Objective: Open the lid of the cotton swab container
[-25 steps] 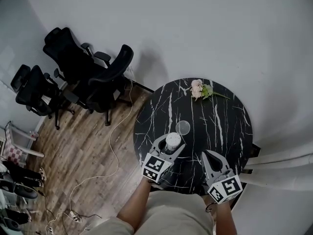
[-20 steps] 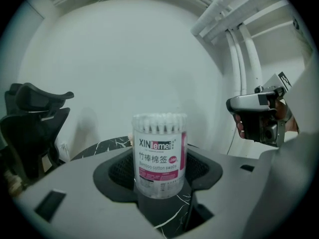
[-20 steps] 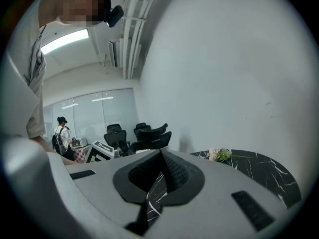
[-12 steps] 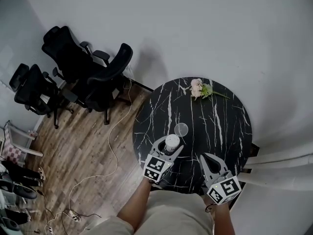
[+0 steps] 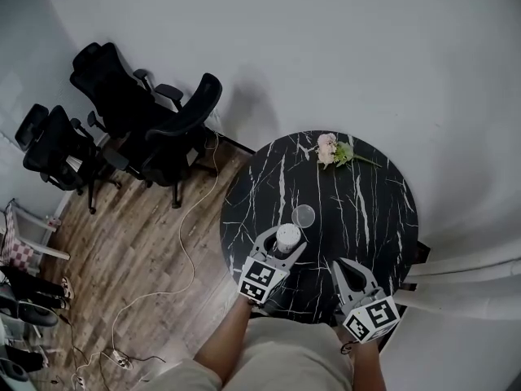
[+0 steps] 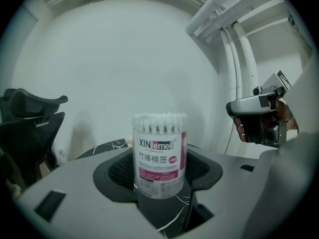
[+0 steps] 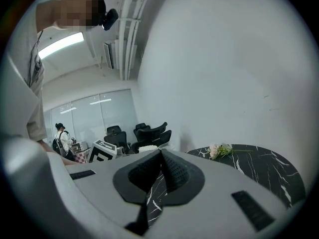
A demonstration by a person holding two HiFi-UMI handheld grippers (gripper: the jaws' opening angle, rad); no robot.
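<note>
1. Grip comes first: our left gripper (image 5: 285, 243) is clamped on the cotton swab container (image 6: 159, 156). Its pads press the sides so that the container stands upright and cannot spin or tip on the counter (image 5: 374, 210).
2. Swab tips show at the container's top, and a clear round lid (image 5: 304, 215) lies flat on the counter just beyond the left gripper's tips (we judge it to be the container's own, so the opening looks done).
3. Our right gripper (image 5: 342, 265) has its jaws pressed together on nothing. It hangs off to the right of the left one, near the counter's edge and clear of the container.
4. Flowers (image 5: 335, 151) lie well beyond both grippers, out of the way.
</note>
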